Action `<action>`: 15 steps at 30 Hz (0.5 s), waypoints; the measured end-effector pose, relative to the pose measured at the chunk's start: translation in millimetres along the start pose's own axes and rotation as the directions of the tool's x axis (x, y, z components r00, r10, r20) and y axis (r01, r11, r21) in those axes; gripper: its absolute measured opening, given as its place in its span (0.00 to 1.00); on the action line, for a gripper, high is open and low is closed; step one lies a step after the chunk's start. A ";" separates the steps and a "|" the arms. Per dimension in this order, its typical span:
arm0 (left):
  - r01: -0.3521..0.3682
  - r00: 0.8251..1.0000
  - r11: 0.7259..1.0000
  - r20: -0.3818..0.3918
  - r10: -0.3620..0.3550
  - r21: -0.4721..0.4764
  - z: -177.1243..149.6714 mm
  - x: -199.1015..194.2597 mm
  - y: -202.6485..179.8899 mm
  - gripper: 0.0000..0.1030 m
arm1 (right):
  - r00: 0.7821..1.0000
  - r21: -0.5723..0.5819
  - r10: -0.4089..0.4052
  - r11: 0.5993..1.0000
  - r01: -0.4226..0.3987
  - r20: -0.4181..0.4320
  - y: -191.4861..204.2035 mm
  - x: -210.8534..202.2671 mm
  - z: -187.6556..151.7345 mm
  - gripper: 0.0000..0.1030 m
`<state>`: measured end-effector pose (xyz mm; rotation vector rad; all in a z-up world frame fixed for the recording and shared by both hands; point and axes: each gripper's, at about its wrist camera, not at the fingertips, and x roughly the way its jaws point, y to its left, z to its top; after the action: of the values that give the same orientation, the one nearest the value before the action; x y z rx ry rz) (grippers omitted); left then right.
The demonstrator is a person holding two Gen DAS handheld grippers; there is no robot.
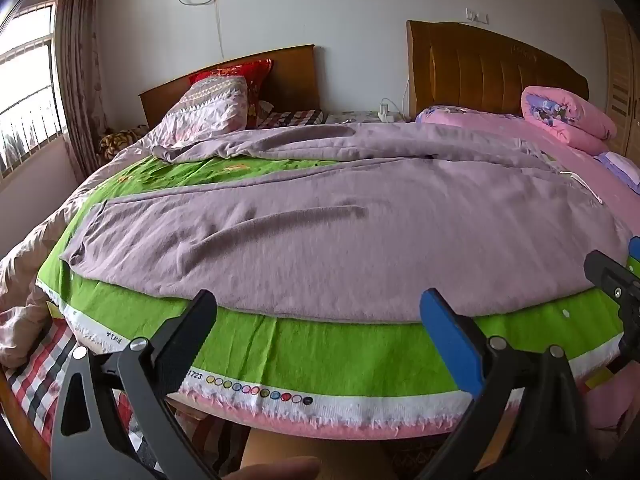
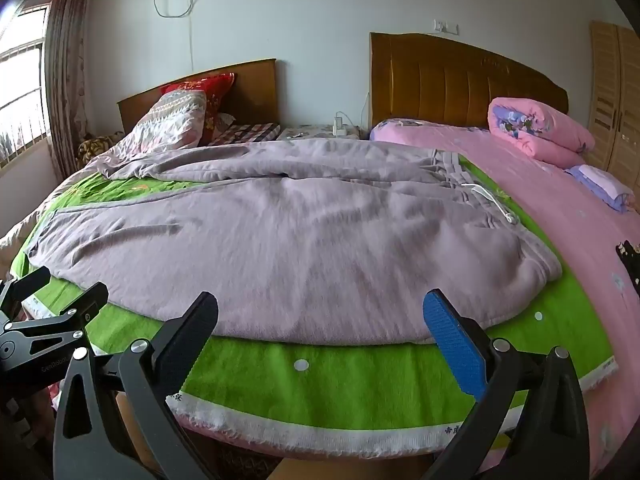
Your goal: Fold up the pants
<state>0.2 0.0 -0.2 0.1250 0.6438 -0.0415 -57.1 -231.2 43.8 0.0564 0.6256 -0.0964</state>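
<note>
Mauve sweatpants (image 1: 340, 232) lie spread on a green cloth (image 1: 320, 352) on the bed, legs running left, waistband with a white drawstring (image 2: 492, 204) at the right. They also show in the right wrist view (image 2: 280, 248). My left gripper (image 1: 318, 308) is open and empty, just above the near edge of the pants. My right gripper (image 2: 320, 312) is open and empty, at the near edge of the pants toward the waist end. The right gripper shows at the right edge of the left wrist view (image 1: 616, 280), the left gripper at the left edge of the right wrist view (image 2: 52, 300).
A pink bedsheet (image 2: 560, 208) lies to the right with a rolled pink quilt (image 2: 536, 128) and a small purple folded item (image 2: 600, 184). Pillows (image 1: 212, 112) and wooden headboards (image 1: 488, 68) stand at the back. A window (image 1: 24, 92) is at the left. A checked sheet (image 1: 36, 368) lies lower left.
</note>
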 end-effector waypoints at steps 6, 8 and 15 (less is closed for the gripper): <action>0.000 1.000 1.000 -0.006 0.000 0.000 -0.2 1.4 -0.2 0.99 | 1.000 0.001 -0.001 1.000 0.001 -0.003 -0.4 1.1 -0.7 0.96; 0.000 1.000 1.000 -0.007 0.000 0.001 -0.3 1.8 -0.4 0.99 | 1.000 0.002 -0.001 1.000 0.001 -0.006 -0.8 1.3 -2.1 0.96; 0.000 1.000 1.000 0.001 0.000 -0.001 -1.9 0.6 -0.2 0.99 | 1.000 0.006 -0.002 1.000 0.002 -0.019 -1.6 4.6 -1.9 0.96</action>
<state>-0.5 0.1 -2.1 0.1241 0.6425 -0.0410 -54.7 -232.9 39.6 0.0623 0.6442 -0.1001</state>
